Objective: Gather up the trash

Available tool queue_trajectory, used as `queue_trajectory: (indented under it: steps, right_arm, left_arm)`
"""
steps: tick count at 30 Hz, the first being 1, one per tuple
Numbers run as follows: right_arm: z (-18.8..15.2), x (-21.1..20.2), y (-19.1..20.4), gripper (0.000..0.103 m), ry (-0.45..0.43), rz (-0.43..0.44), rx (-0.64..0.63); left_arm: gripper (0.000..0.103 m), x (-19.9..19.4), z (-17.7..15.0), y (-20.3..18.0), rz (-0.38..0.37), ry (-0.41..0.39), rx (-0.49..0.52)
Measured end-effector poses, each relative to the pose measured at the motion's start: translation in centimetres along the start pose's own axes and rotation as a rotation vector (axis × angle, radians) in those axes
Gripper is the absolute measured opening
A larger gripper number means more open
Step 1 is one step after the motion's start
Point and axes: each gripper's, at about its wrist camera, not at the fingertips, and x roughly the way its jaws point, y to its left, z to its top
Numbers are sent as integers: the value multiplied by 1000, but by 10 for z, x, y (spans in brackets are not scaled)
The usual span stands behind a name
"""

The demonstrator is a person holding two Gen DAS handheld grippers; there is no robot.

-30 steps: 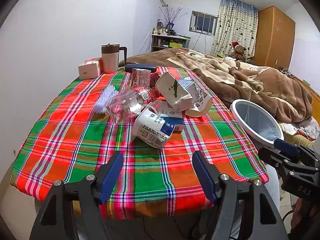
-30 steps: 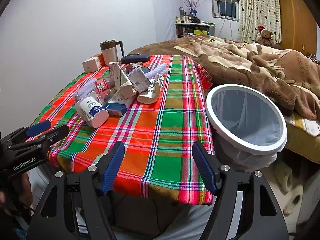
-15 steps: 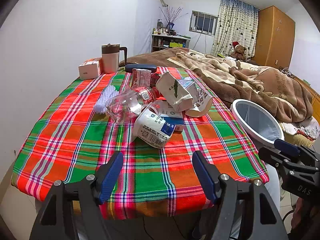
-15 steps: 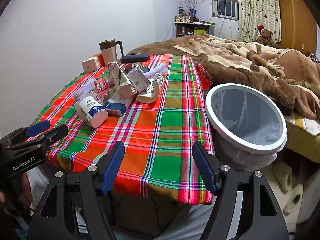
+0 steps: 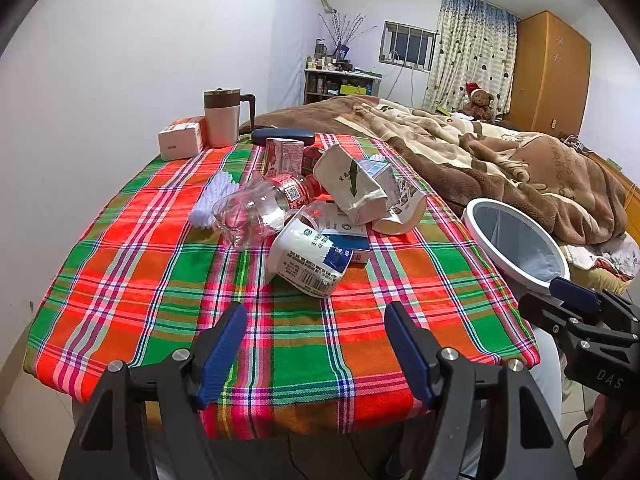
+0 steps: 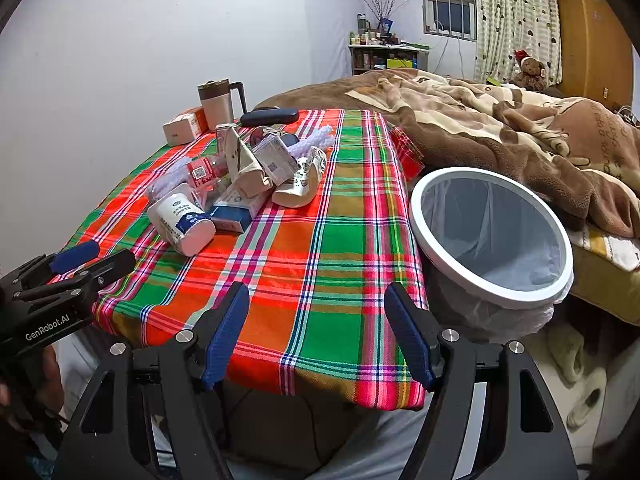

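A heap of trash lies mid-table on the plaid cloth (image 5: 132,280): a white yogurt cup (image 5: 308,260) on its side, a crushed clear bottle (image 5: 256,208), a torn paper carton (image 5: 352,184), a flattened cup (image 5: 400,212) and a small red carton (image 5: 285,156). The same yogurt cup (image 6: 182,220) and cartons (image 6: 248,164) show in the right wrist view. My left gripper (image 5: 316,344) hovers open over the table's near edge, short of the cup. My right gripper (image 6: 316,332) is open and empty at the near right corner, beside the white-rimmed bin (image 6: 492,236).
A lidded mug (image 5: 222,118), a small box (image 5: 180,142) and a dark case (image 5: 284,135) stand at the table's far end. A bed with a brown blanket (image 5: 500,152) runs along the right. The bin (image 5: 516,244) sits between table and bed.
Both grippers have crept slightly forward toward the table; both stay open. Nothing on the table has moved.
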Motion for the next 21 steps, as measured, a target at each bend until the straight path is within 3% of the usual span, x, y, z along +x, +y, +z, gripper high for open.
queue_trajectory:
  steps: [21]
  right_arm:
    - [10, 20, -6, 72, 21, 39, 7]
  left_arm:
    - [71, 29, 12, 11, 36, 42, 17]
